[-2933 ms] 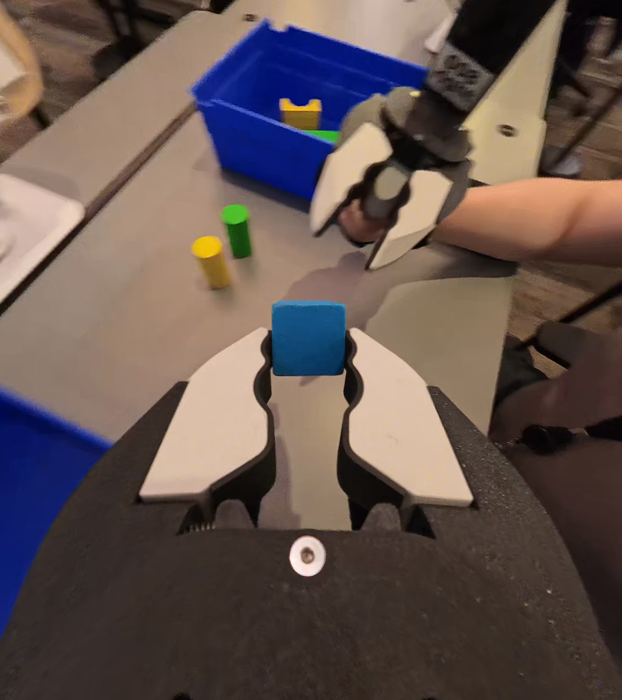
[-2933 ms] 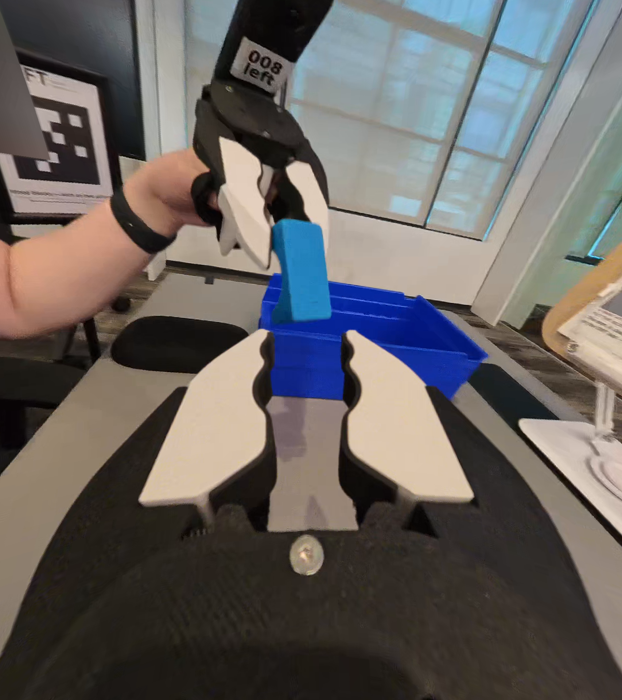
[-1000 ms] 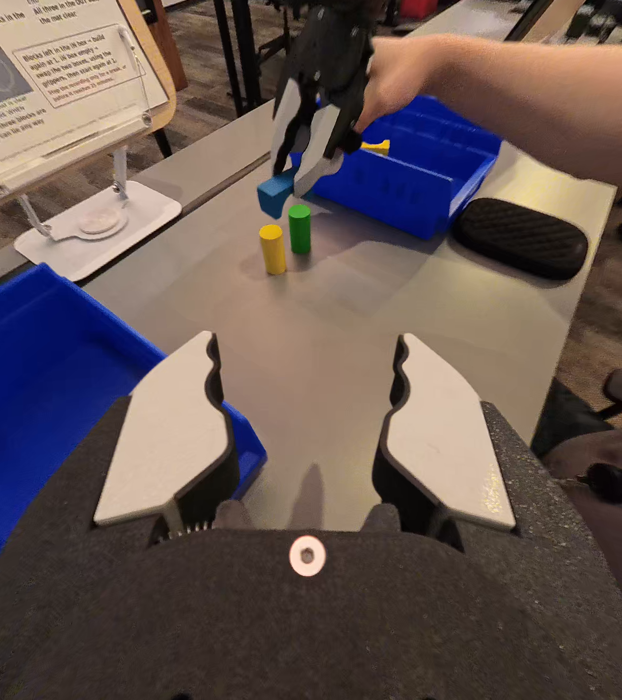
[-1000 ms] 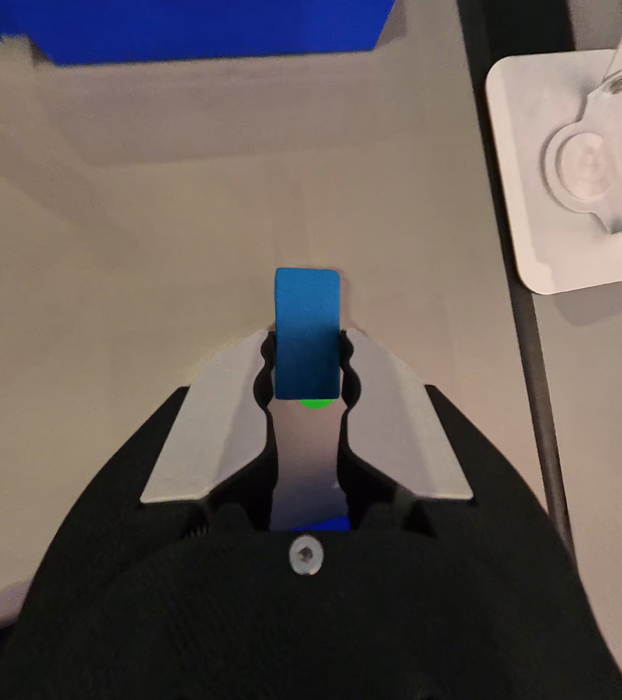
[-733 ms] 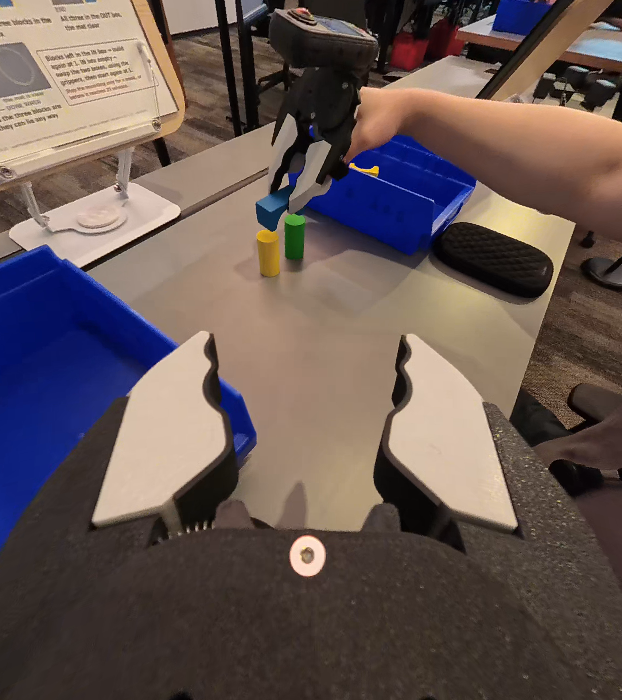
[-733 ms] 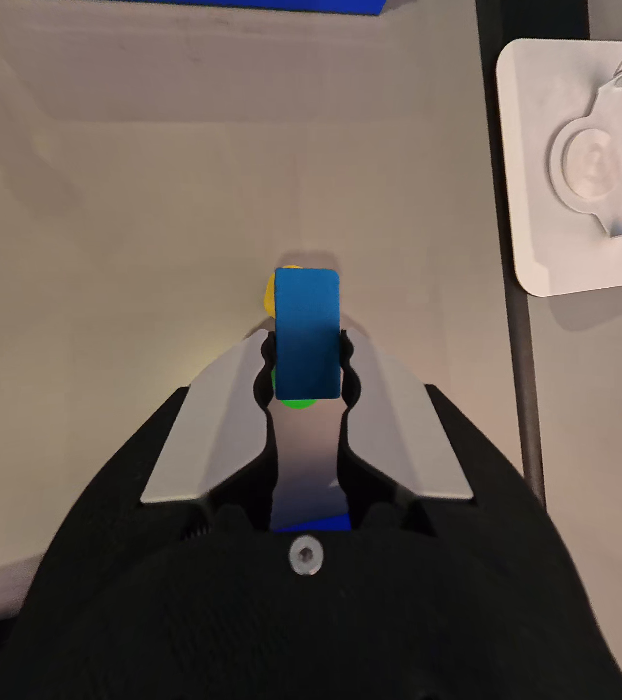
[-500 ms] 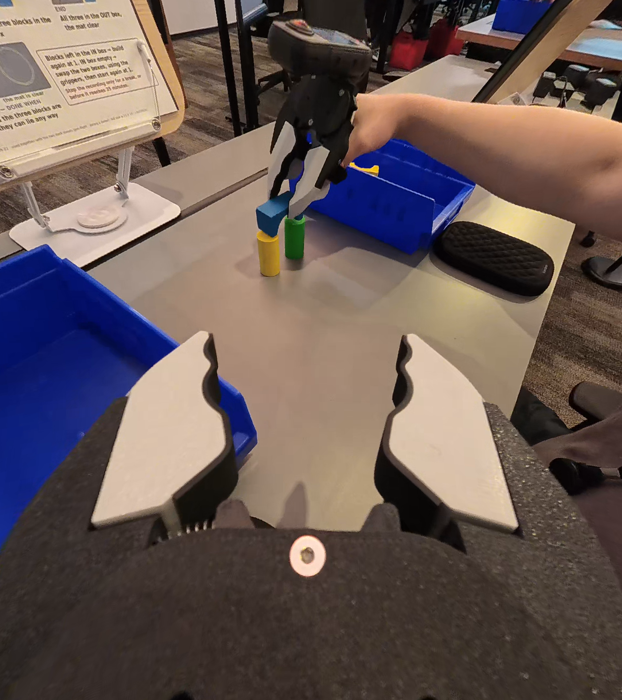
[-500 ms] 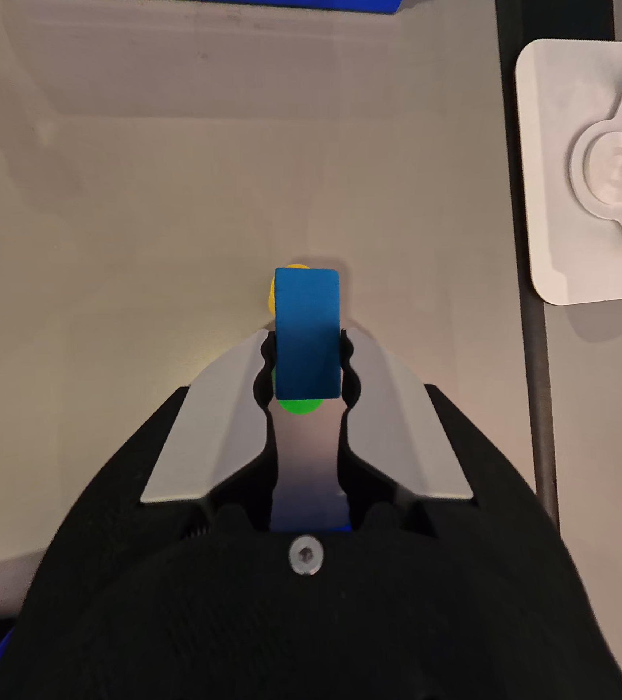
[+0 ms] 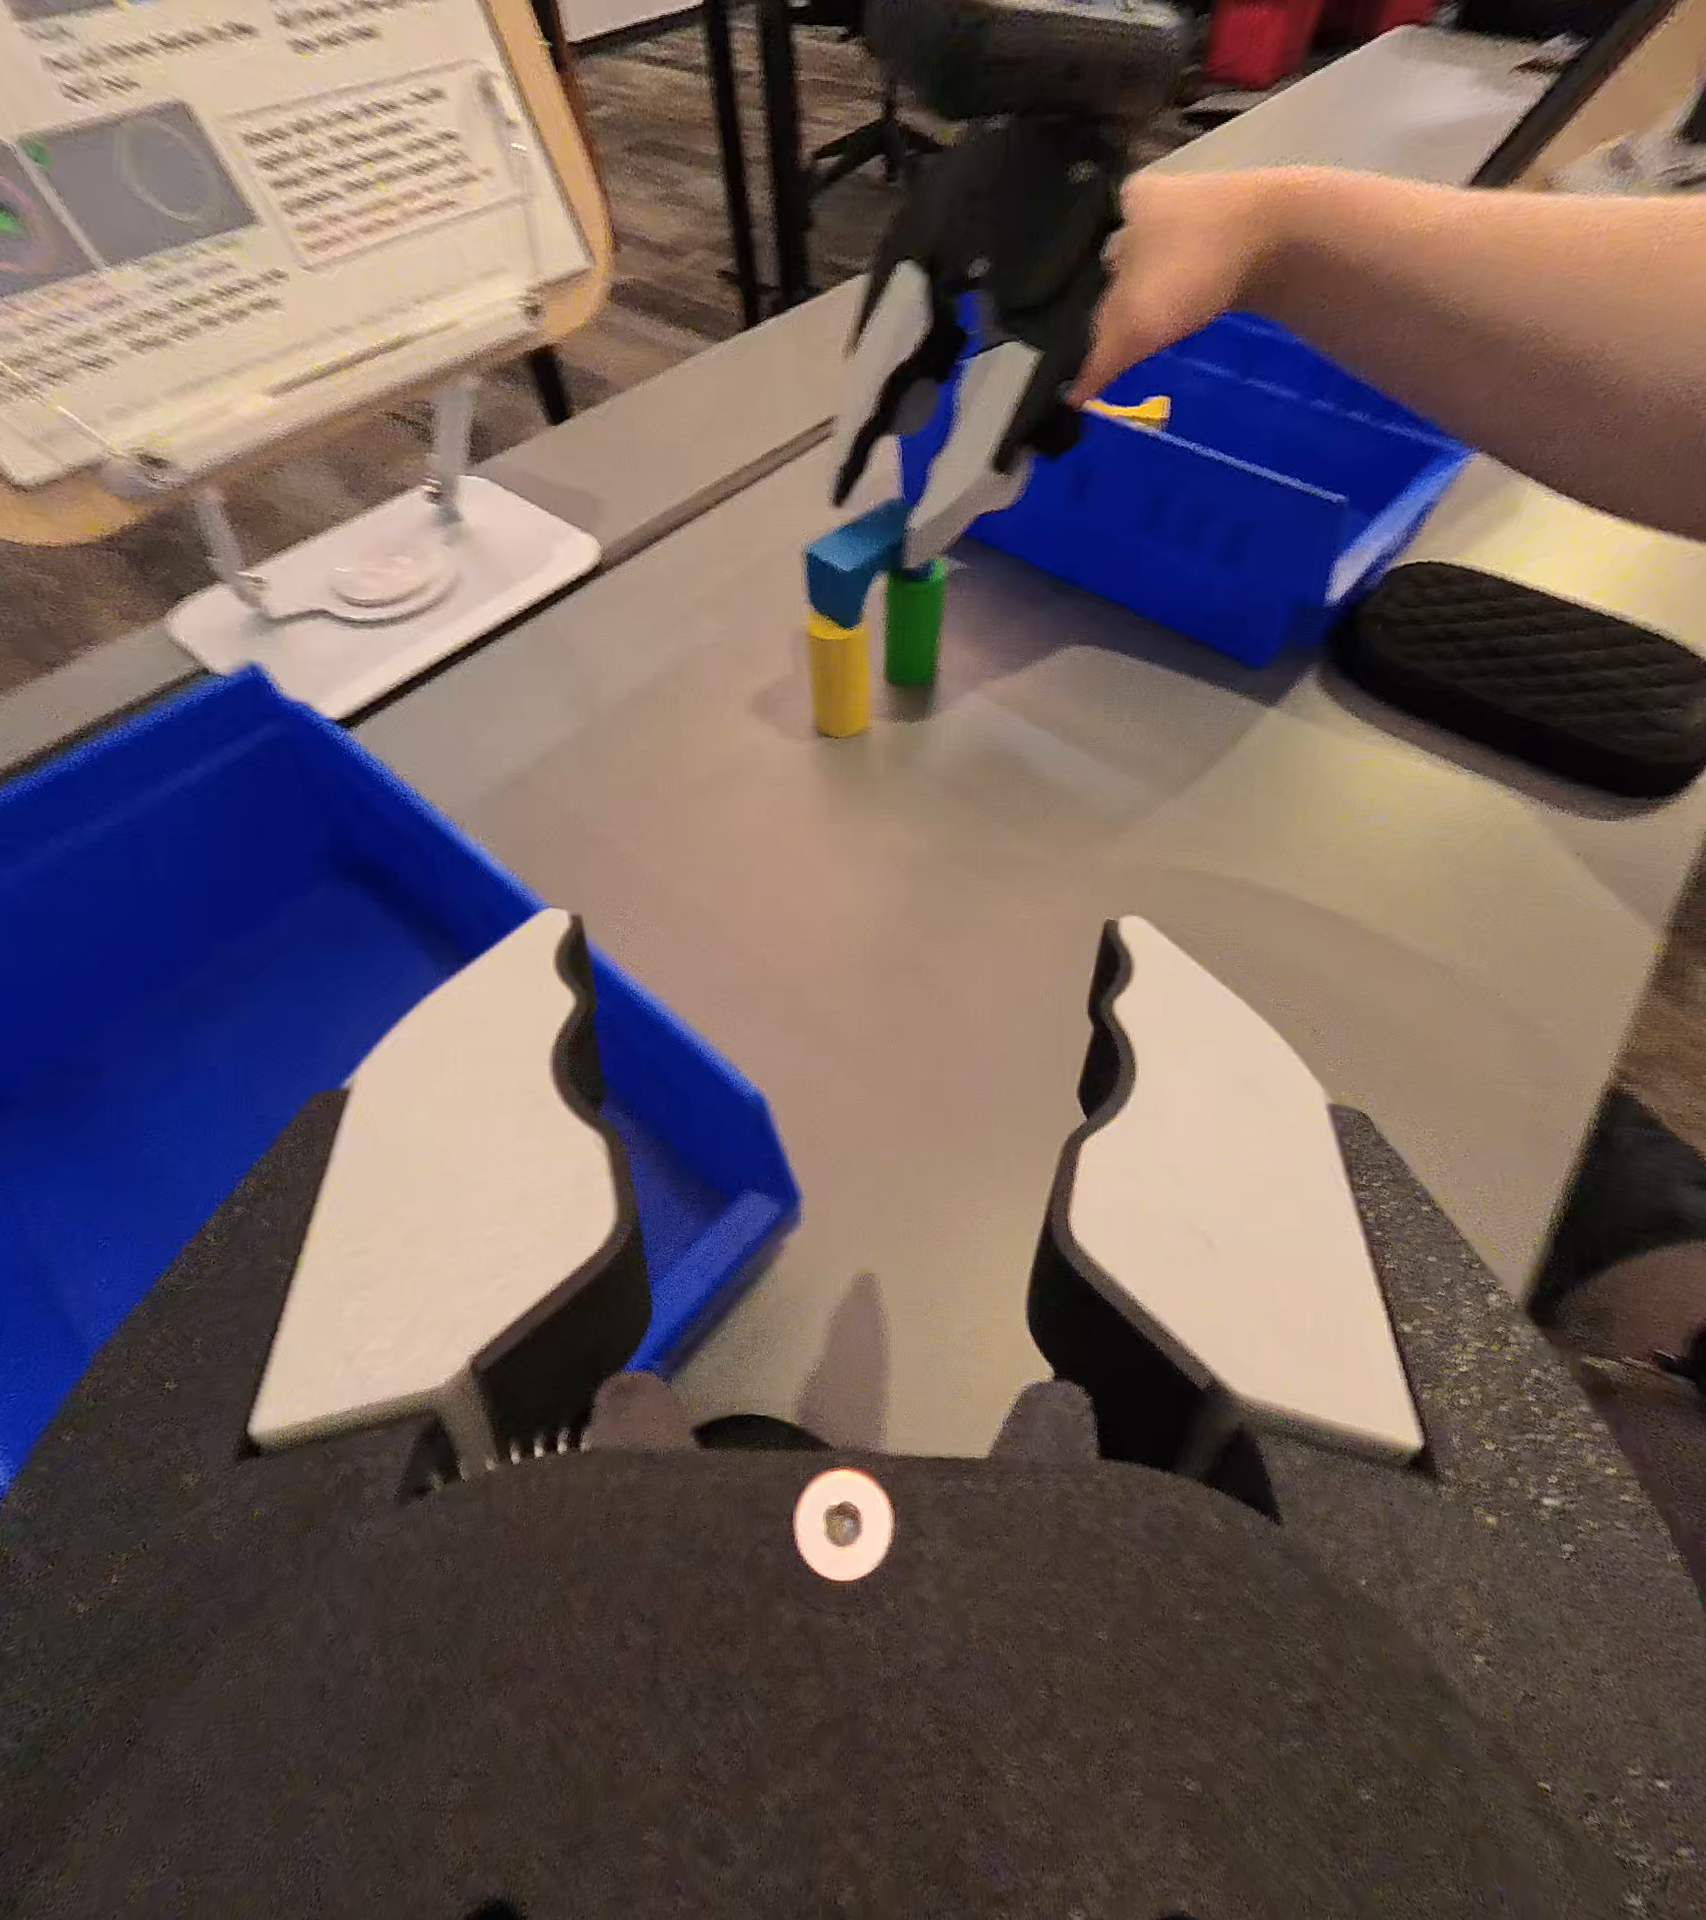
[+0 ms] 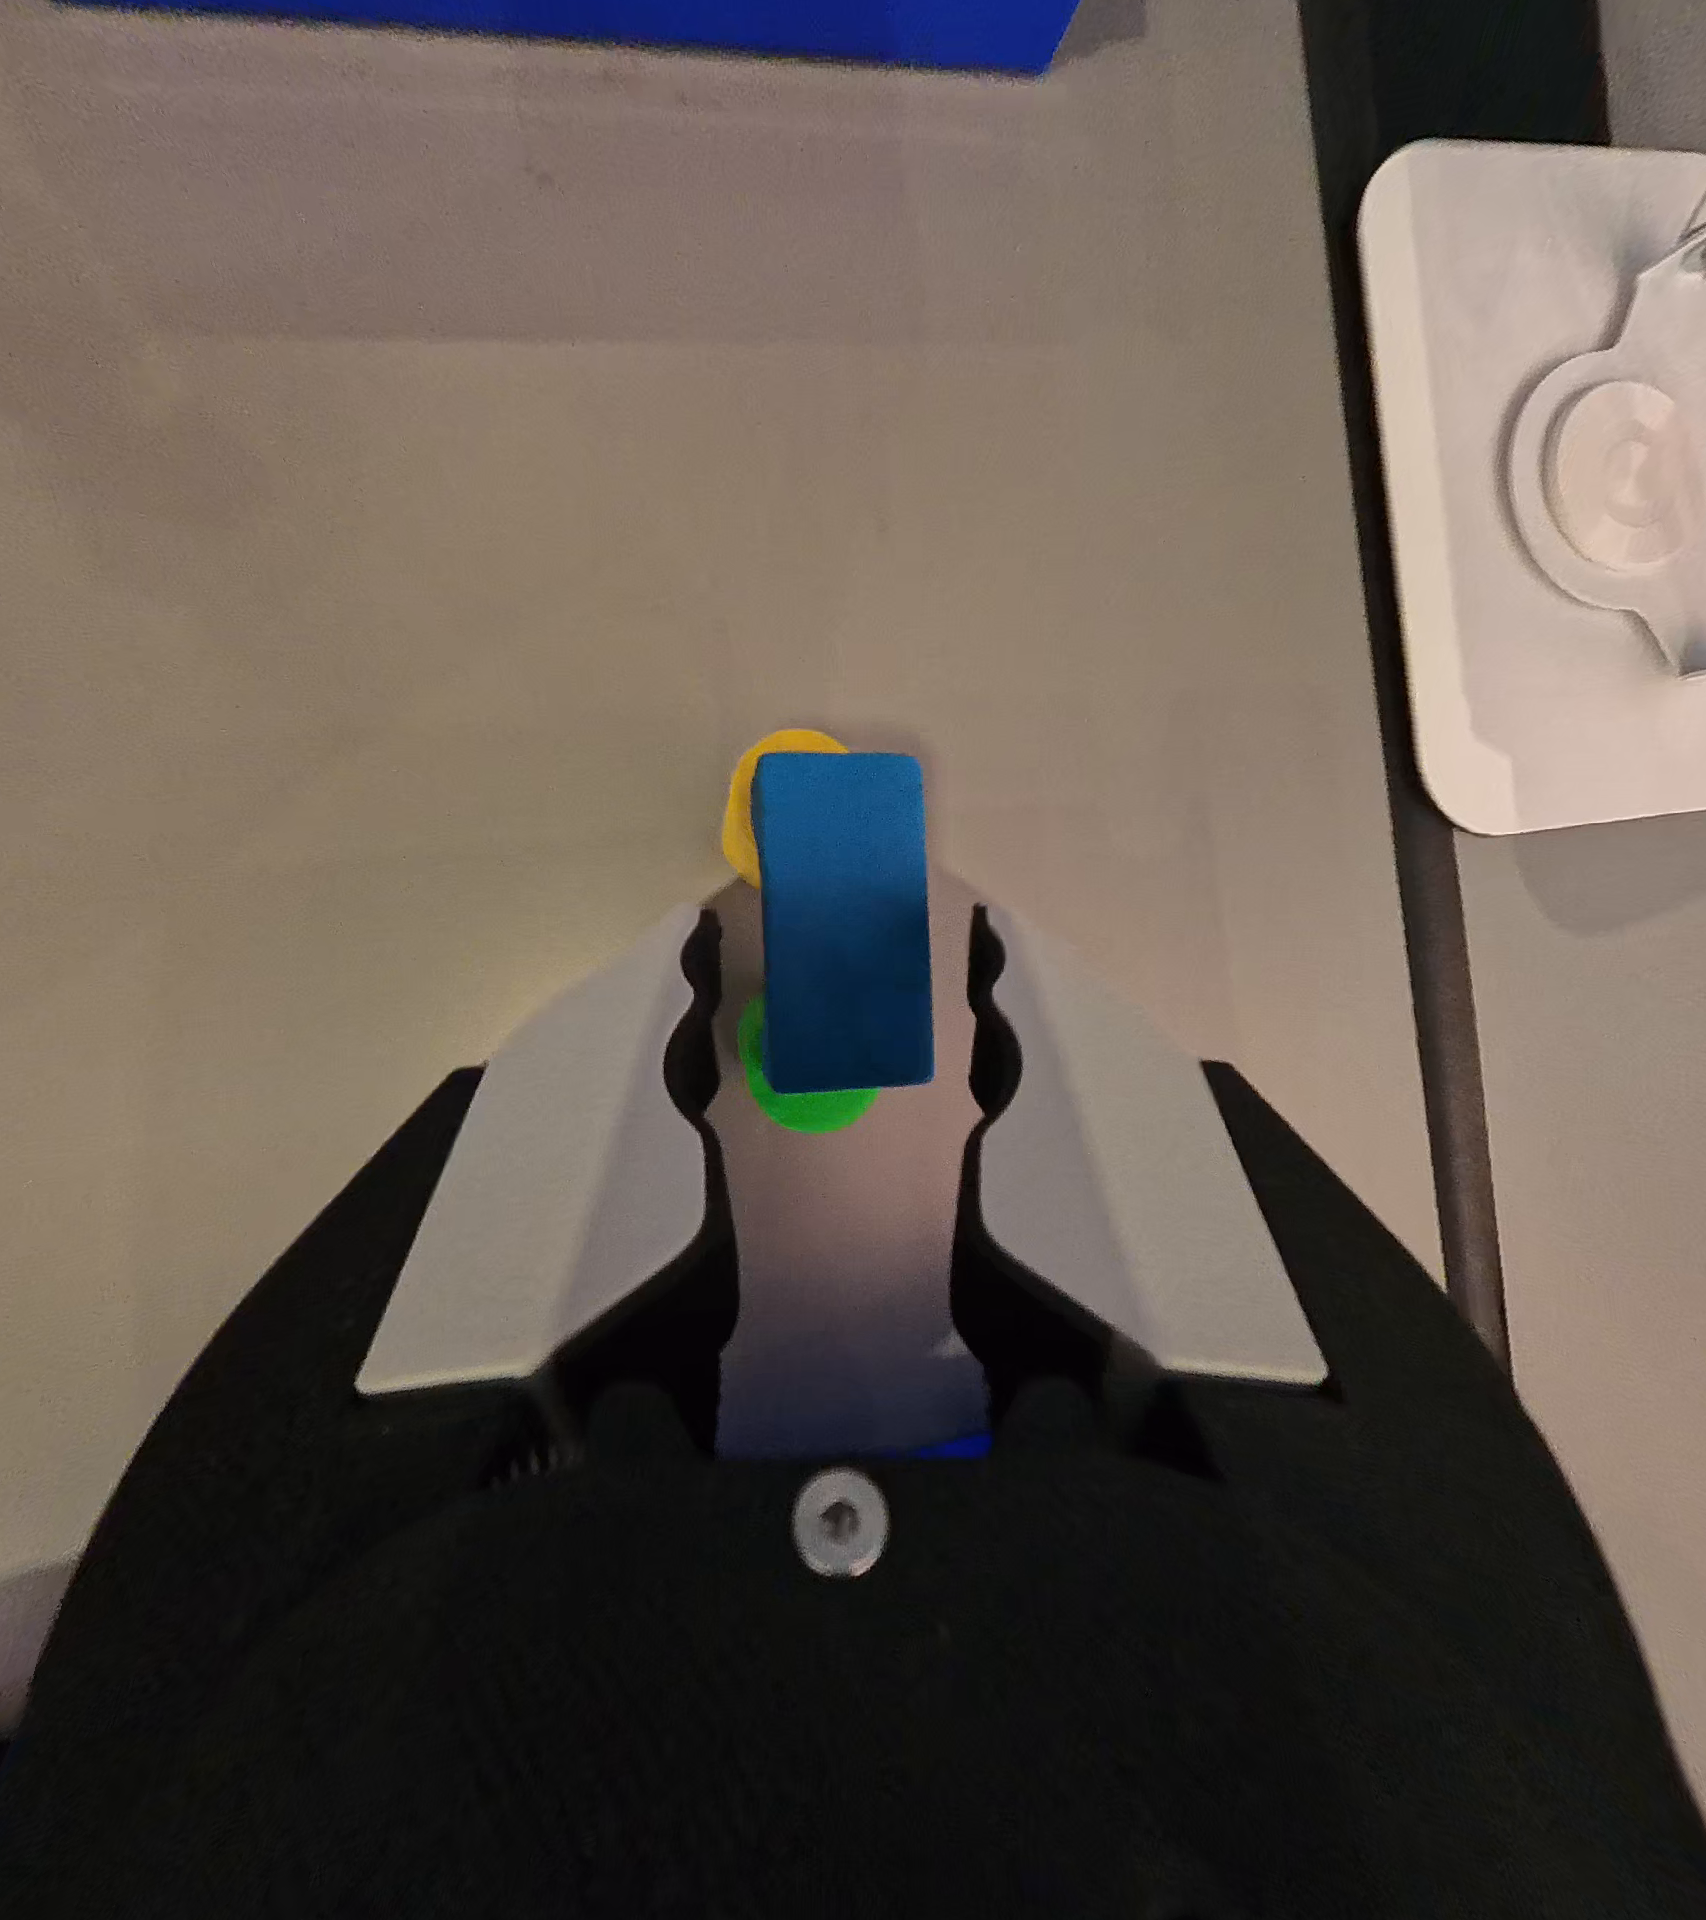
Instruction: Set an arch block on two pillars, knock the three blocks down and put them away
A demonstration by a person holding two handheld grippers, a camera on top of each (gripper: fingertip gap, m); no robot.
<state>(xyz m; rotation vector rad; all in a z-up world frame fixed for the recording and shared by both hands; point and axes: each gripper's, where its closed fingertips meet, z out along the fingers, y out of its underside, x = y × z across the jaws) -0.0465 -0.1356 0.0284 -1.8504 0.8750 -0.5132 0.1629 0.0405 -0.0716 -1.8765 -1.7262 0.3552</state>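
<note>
Blue arch block (image 10: pixel 844 925) sits on yellow pillar (image 9: pixel 838 673) and green pillar (image 9: pixel 914 629), mid-desk (image 9: pixel 932 935). Our right gripper (image 10: pixel 841 914) spread around arch, not touching. Left gripper (image 9: pixel 833 982) wide open, holding nothing, near desk's front edge.

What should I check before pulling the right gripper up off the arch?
1. Right gripper released: ok, gaps show between both fingers and the blue arch block.
2. Arch on both pillars: ok, it covers the yellow pillar and green pillar.
3. Arch centred: not ok, it sits shifted to one side, pillar tops peeking out on the other.
4. Pillars upright: ok.
5. Left gripper out of the way: ok, open and well back, beside the near blue bin.
6. Arch firmly settled: cannot tell.
</note>
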